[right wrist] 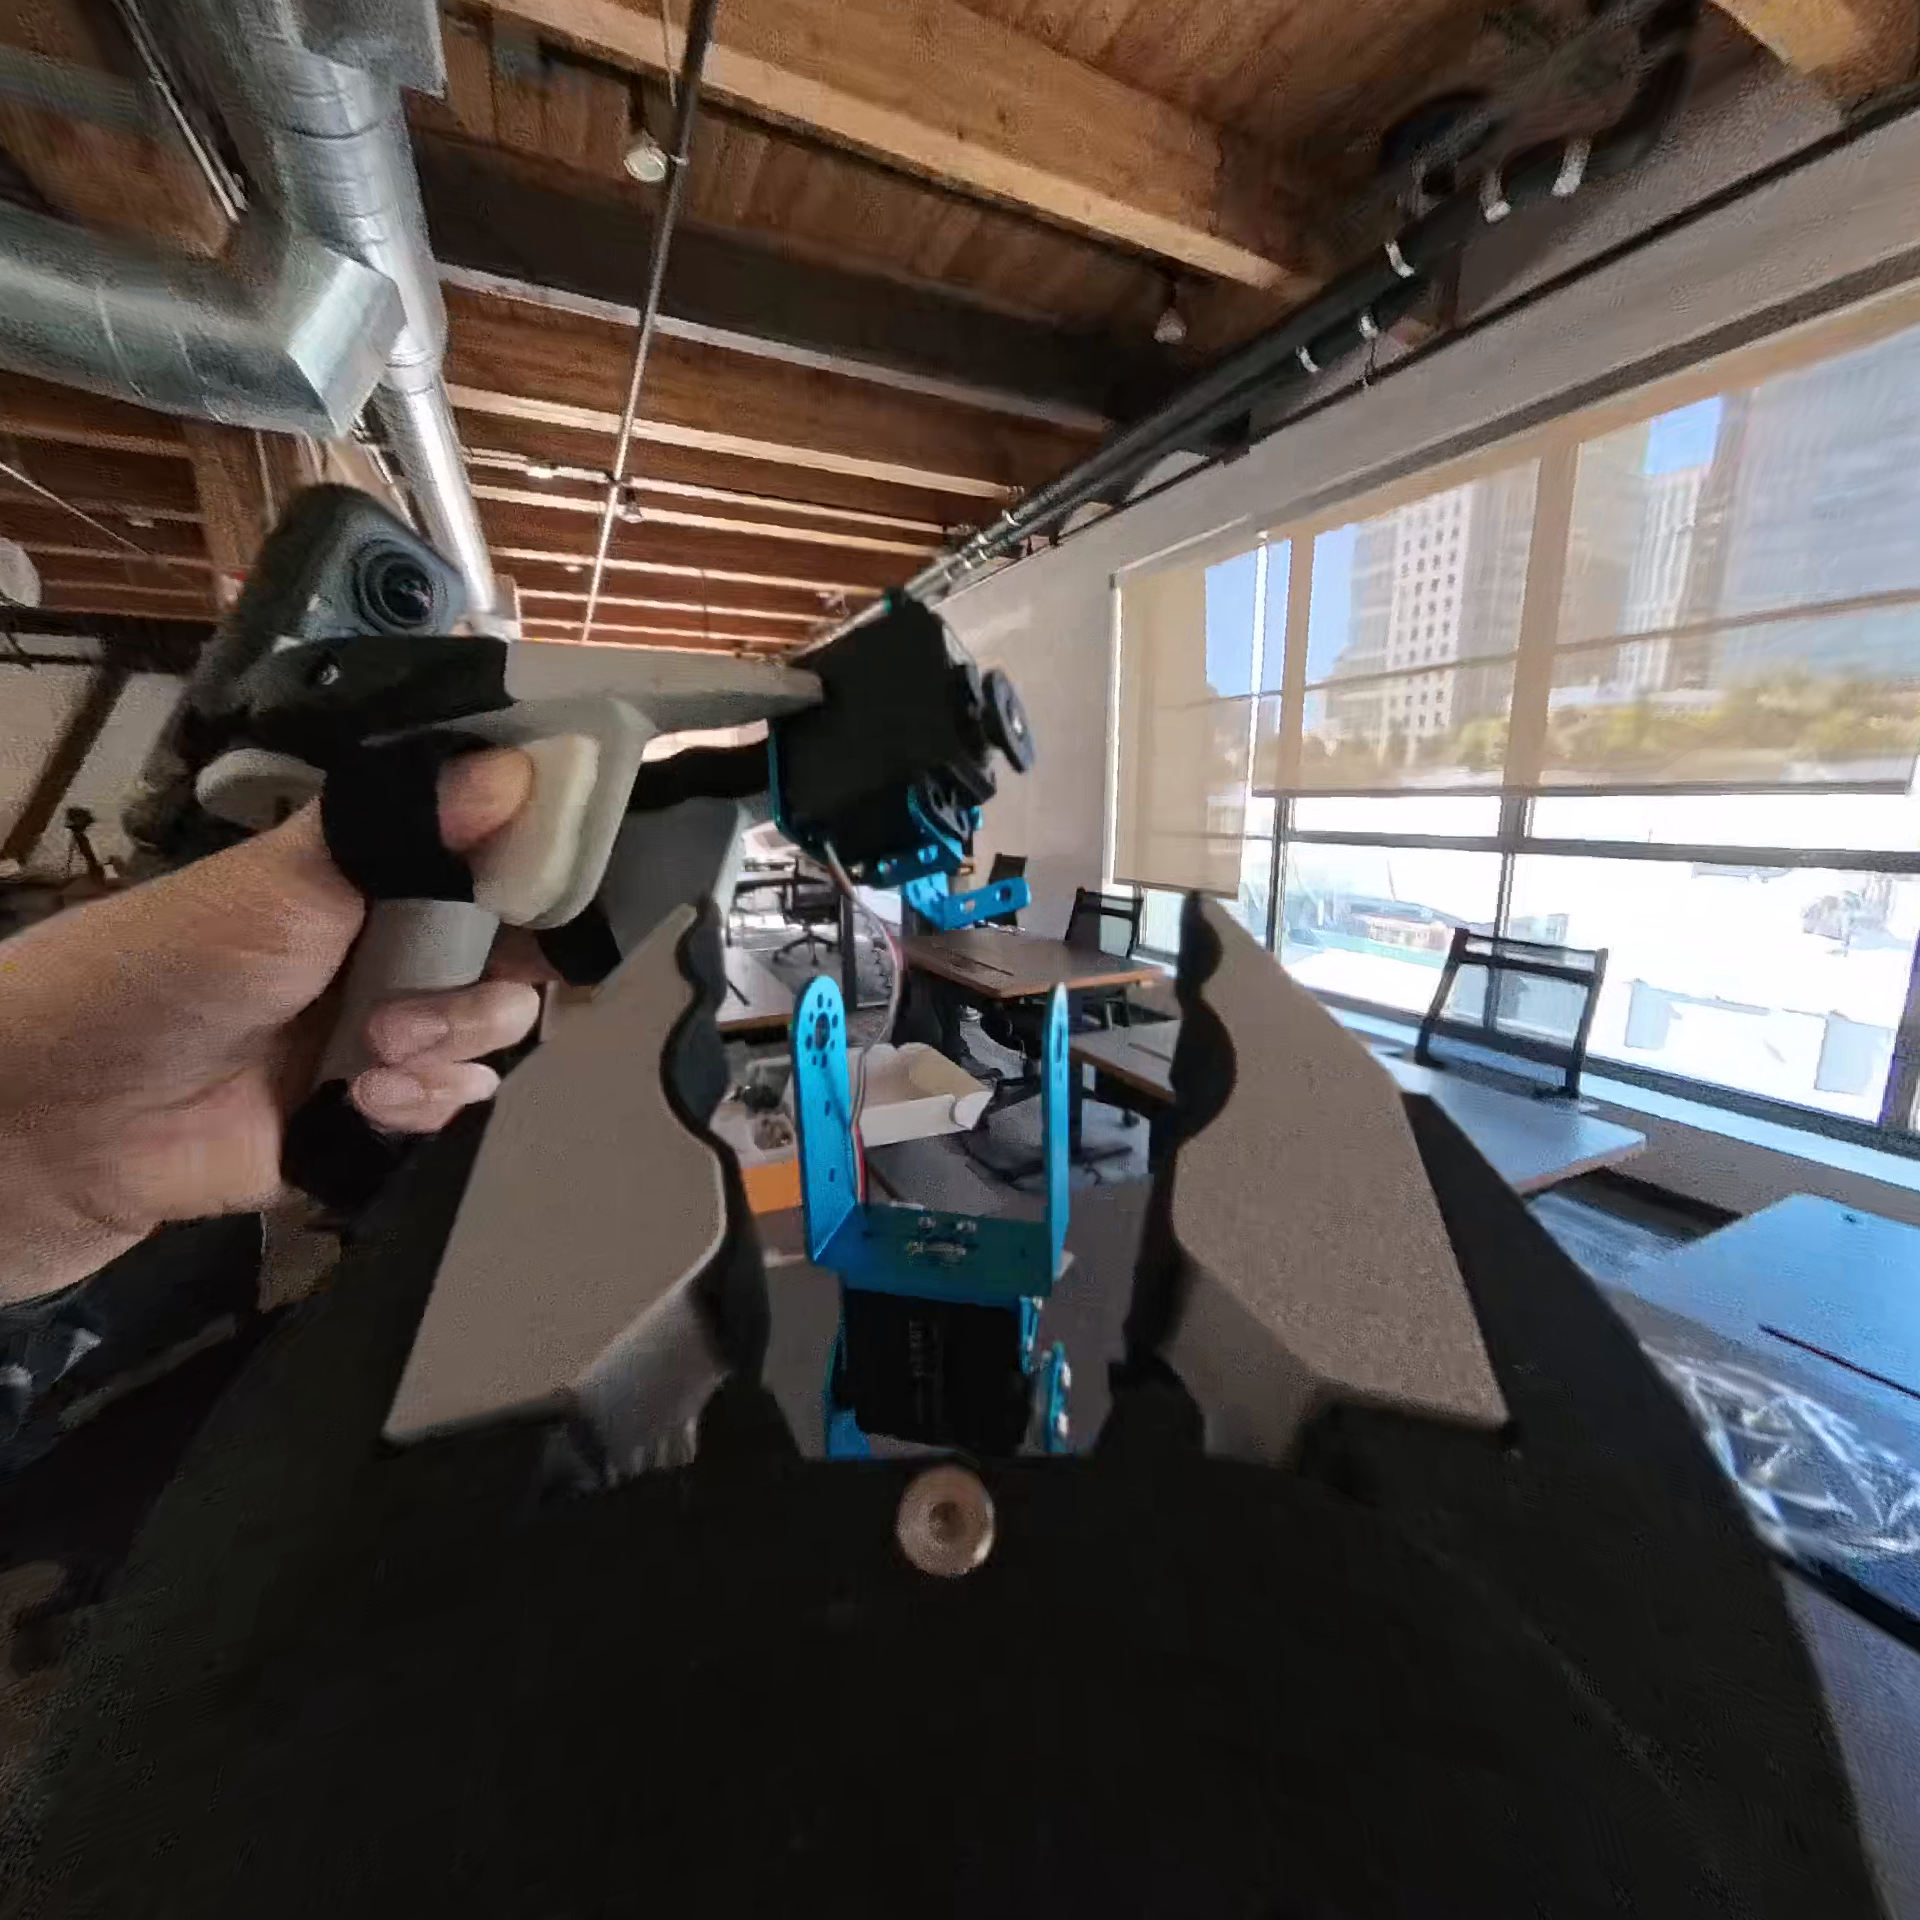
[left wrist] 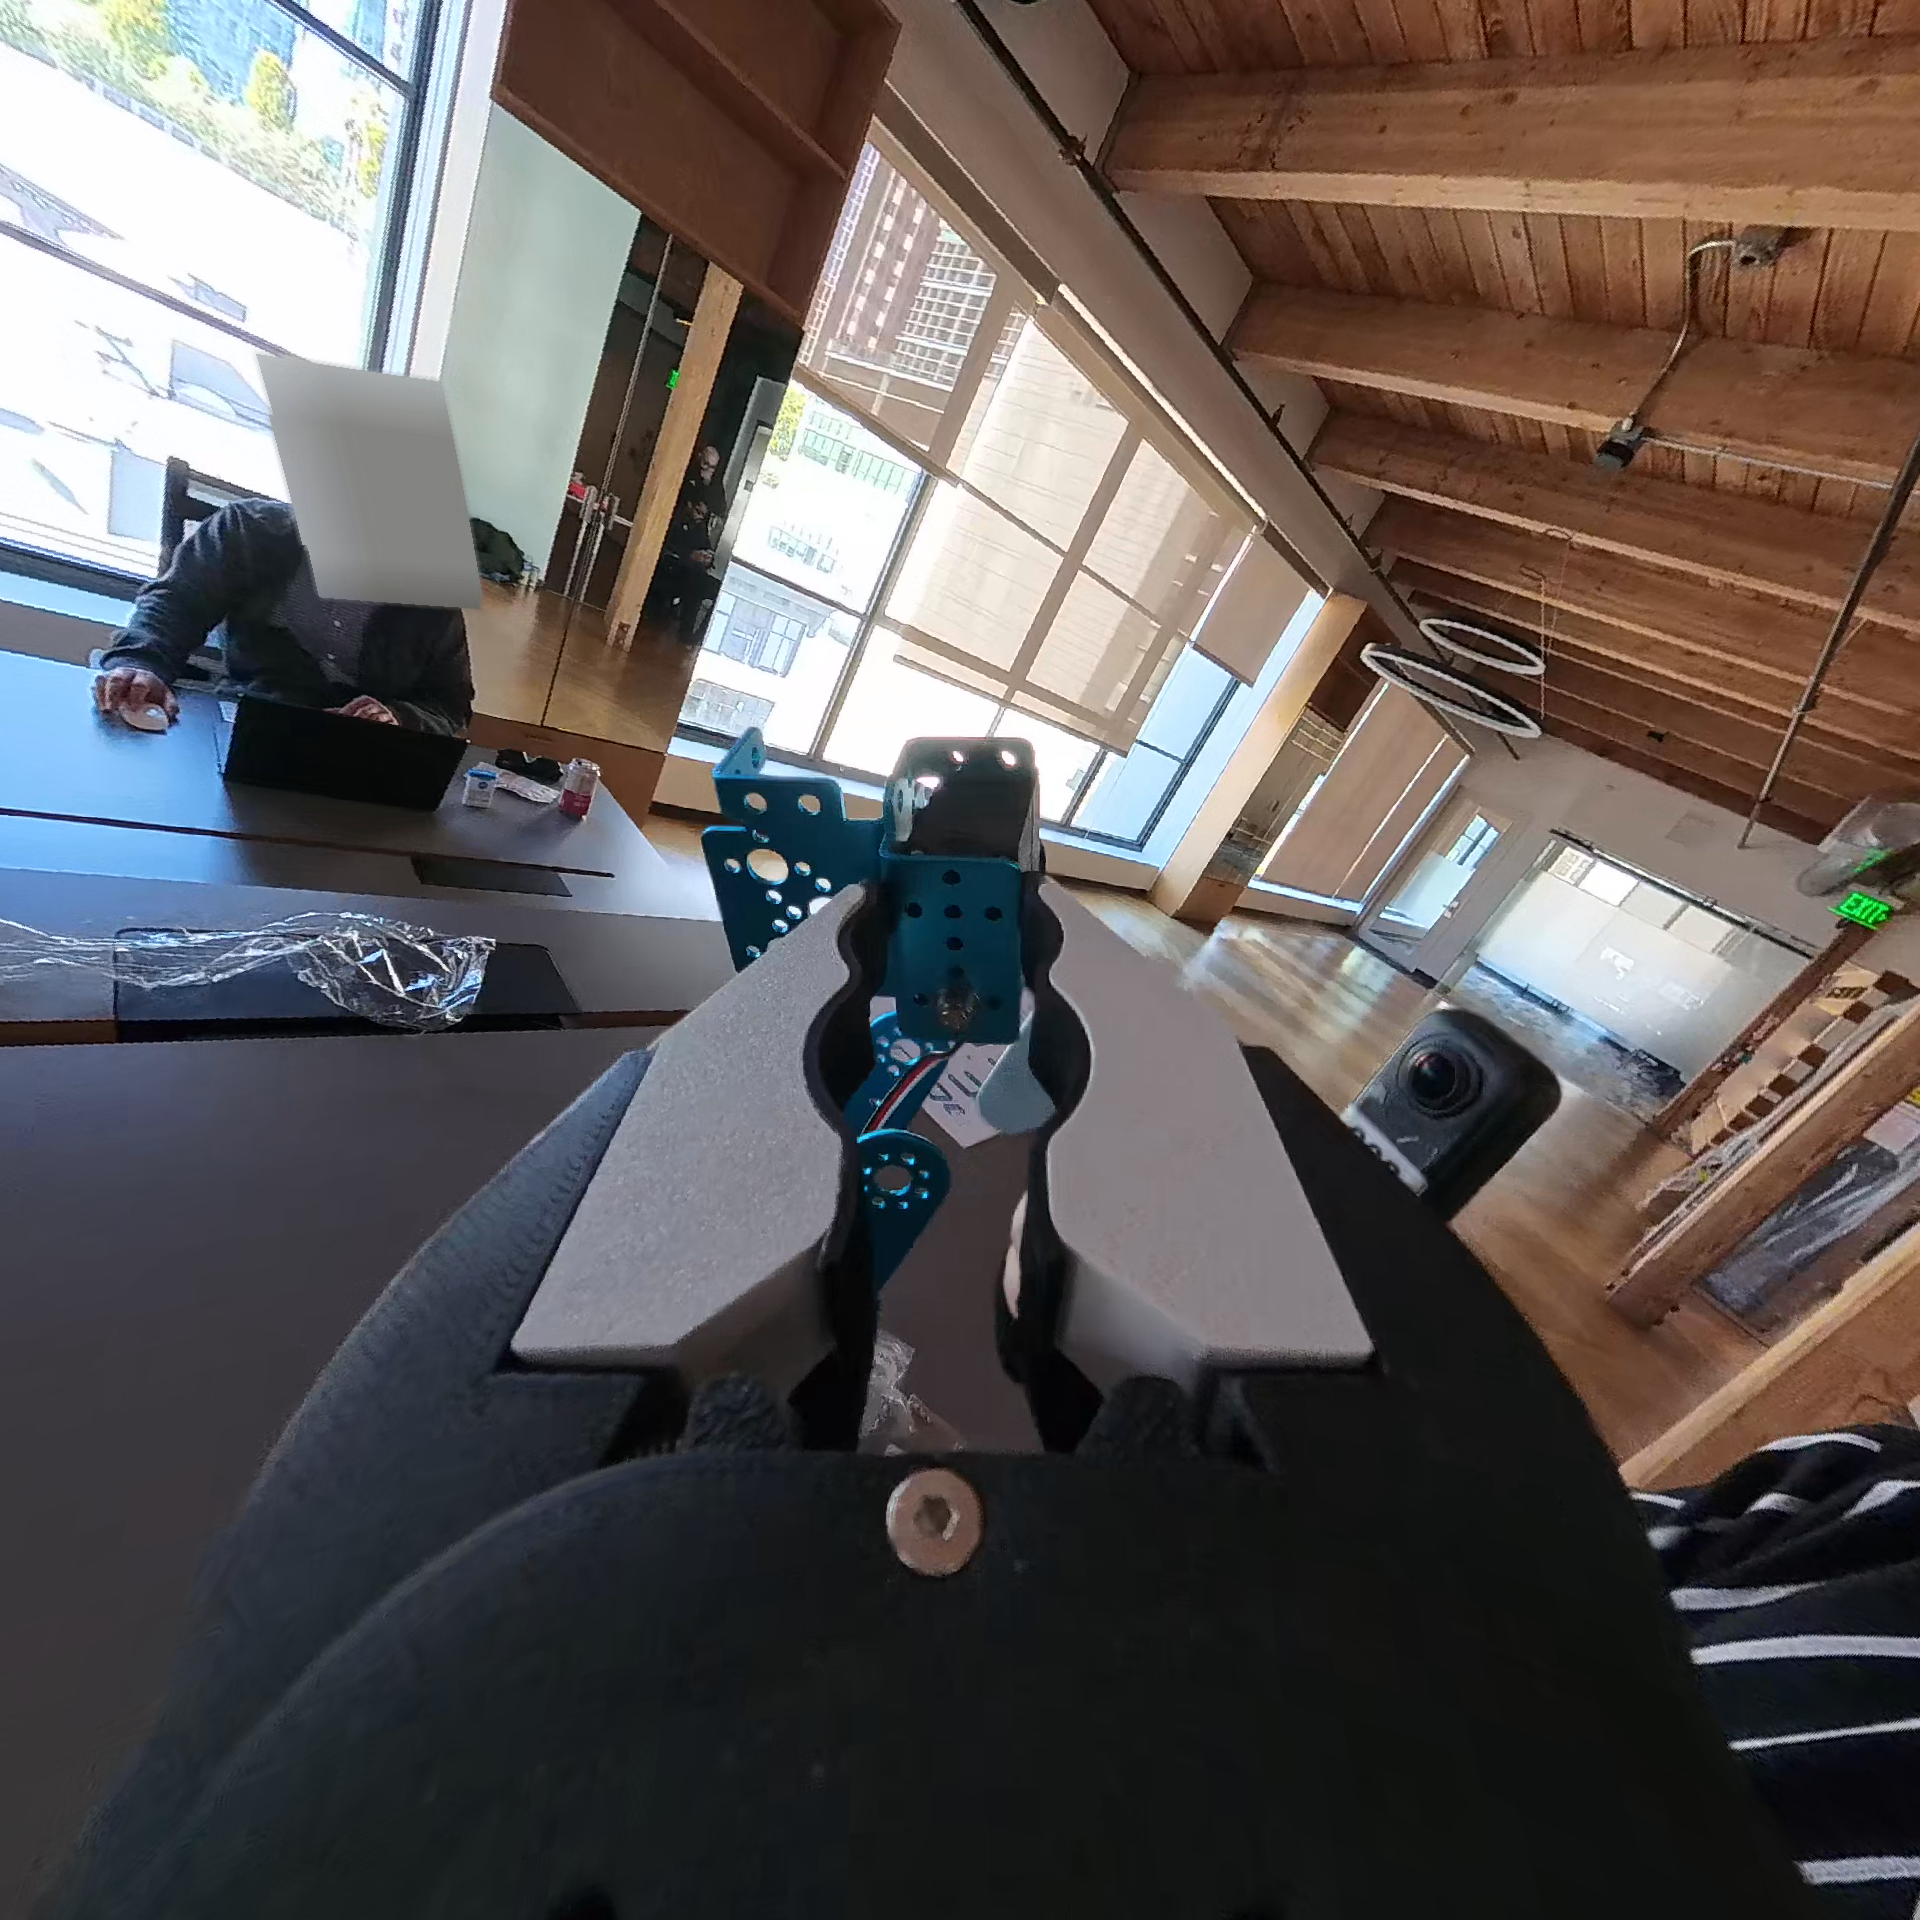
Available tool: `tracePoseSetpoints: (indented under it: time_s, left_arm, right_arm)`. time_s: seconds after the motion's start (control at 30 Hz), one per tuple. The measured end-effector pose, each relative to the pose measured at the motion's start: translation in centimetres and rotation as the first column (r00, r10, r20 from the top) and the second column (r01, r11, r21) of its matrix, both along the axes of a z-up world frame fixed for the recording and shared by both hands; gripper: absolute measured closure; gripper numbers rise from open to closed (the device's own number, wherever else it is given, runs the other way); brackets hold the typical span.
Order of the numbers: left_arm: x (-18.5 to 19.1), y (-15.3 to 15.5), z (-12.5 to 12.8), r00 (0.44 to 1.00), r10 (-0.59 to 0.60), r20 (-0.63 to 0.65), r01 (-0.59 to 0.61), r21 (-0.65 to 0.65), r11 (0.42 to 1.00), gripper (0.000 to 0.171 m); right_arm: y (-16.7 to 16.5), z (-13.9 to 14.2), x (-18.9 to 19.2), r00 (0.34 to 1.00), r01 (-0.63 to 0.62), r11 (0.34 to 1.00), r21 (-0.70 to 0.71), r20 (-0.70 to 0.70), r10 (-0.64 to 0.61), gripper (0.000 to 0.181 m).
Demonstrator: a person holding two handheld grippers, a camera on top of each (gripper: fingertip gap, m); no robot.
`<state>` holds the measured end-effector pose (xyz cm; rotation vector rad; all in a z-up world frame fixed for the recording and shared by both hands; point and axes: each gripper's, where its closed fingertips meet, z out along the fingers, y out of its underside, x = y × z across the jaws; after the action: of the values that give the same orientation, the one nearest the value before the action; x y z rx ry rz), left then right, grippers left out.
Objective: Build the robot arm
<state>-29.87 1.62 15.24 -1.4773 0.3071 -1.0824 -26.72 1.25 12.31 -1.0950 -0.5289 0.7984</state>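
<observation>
Left gripper point(left wrist: 951, 914) clamping blue servo bracket point(left wrist: 951, 935); right gripper point(right wrist: 945, 914) apparently spread

Crumpled plastic wrap point(left wrist: 343, 961) lies near a laptop point(left wrist: 338, 764) and can point(left wrist: 579, 787).

You hold a blue perforated-metal bracket assembly point(left wrist: 951, 935) with black servo blocks and a red-white wire up off the dark tables, its far servo end pinched between your left gripper point(left wrist: 951, 904), while its blue U-bracket point(right wrist: 935, 1174) stands upright between your right gripper's point(right wrist: 945, 925) spread fingers.
</observation>
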Motion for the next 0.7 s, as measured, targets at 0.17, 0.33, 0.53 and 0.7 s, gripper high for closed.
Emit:
tracePoseSetpoints:
  time_s: [0.17,0.33,0.53,0.7]
  left_arm:
    - [1.0,-0.2,-0.7,1.0,-0.014,-0.015,0.014,-0.008,1.0,0.148]
    - [2.1,0.1,-1.9,0.993,0.013,-0.121,-0.012,0.012,1.0,0.148]
    - [1.7,0.6,-3.3,0.981,0.064,-0.181,-0.058,0.043,0.997,0.148]
    - [1.5,0.9,-3.5,0.983,0.069,-0.17,-0.062,0.046,0.997,0.148]
  right_arm:
    - [0.2,2.1,2.1,0.999,-0.036,0.993,0.114,0.043,0.032,0.105]
    - [2.6,2.7,3.2,0.986,-0.096,0.992,0.081,0.142,0.084,0.119]
    - [1.7,0.7,2.0,0.928,-0.252,0.963,0.092,0.307,0.213,0.119]
    - [1.1,-0.1,1.2,0.901,-0.321,0.94,0.117,0.344,0.265,0.124]
